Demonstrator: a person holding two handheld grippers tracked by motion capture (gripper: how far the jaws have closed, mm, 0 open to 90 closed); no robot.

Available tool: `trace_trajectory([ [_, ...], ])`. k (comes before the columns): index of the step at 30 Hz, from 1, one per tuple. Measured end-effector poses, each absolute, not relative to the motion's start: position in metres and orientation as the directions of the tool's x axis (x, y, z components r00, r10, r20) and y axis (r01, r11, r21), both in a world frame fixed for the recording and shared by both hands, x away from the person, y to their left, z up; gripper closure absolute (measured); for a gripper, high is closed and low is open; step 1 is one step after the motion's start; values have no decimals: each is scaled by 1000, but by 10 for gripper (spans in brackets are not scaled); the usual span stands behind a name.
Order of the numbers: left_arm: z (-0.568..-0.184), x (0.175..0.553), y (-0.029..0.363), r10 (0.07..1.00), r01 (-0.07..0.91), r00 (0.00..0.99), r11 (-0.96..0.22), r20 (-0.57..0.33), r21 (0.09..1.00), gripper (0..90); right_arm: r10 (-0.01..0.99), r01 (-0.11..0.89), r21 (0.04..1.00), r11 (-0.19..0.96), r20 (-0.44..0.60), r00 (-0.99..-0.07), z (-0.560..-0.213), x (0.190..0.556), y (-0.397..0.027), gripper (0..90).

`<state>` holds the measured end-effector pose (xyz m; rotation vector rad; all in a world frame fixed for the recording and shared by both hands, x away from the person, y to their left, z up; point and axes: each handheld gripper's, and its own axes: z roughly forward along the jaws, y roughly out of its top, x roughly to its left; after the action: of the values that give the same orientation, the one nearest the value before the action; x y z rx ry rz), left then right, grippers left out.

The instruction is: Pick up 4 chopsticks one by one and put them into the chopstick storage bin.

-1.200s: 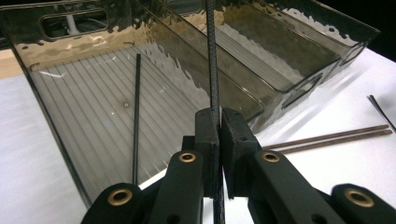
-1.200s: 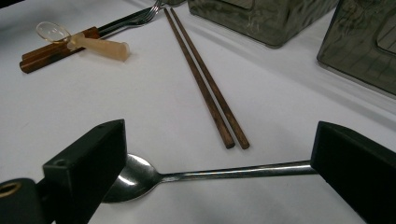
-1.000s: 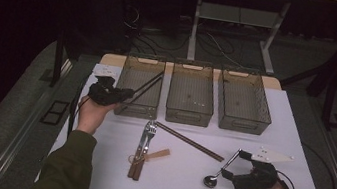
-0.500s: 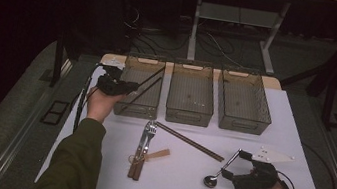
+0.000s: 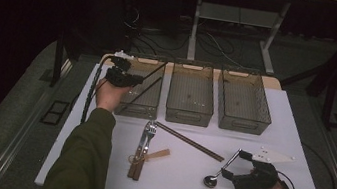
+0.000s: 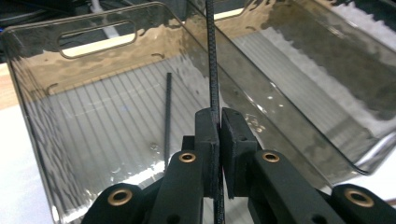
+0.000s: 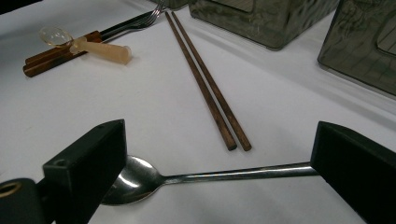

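My left gripper [image 5: 130, 80] hangs over the left smoky bin [image 5: 140, 106] and is shut on a thin black chopstick [image 5: 152, 72] that slants up toward the bin's far right corner. In the left gripper view that chopstick [image 6: 212, 65] is pinched upright between the jaws of my left gripper [image 6: 219, 126], and a second black chopstick [image 6: 167, 116] lies on the left bin's [image 6: 93, 107] floor. My right gripper [image 5: 233, 164] rests near the table's front right, open, with a metal spoon [image 5: 211, 180] on the table between its jaws. In the right gripper view the spoon [image 7: 187, 177] spans my right gripper's [image 7: 217, 154] wide gap.
Two more smoky bins, middle [image 5: 189, 109] and right [image 5: 243, 120], stand in the same row. A pair of brown chopsticks [image 5: 189, 141], wooden-handled forks [image 5: 144, 144] and a beige-handled small spoon [image 5: 157, 154] lie mid-table. A white utensil [image 5: 276, 155] lies right of my right gripper.
My left hand has carried the black chopstick away from the person and slightly right, further over the left bin. The right gripper and the spoon have not moved.
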<state>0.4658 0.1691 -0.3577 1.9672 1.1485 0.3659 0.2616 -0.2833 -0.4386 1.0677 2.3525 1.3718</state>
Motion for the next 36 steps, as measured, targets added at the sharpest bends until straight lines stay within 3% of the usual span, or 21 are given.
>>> trace_trajectory([
  [17,-377,488,162,875,657,475,-279,-97,700,846,675,470,832,294,168,-719,-437,260,-284,37],
  [19,-377,487,161,885,653,459,-275,-80,705,729,675,470,832,294,167,-719,-436,260,-284,37],
  [22,-376,486,160,881,643,467,-278,-78,714,662,675,470,832,295,167,-719,-436,260,-284,37],
  [36,-360,468,162,815,571,571,-303,-104,763,439,680,475,829,294,168,-714,-437,261,-284,37],
])
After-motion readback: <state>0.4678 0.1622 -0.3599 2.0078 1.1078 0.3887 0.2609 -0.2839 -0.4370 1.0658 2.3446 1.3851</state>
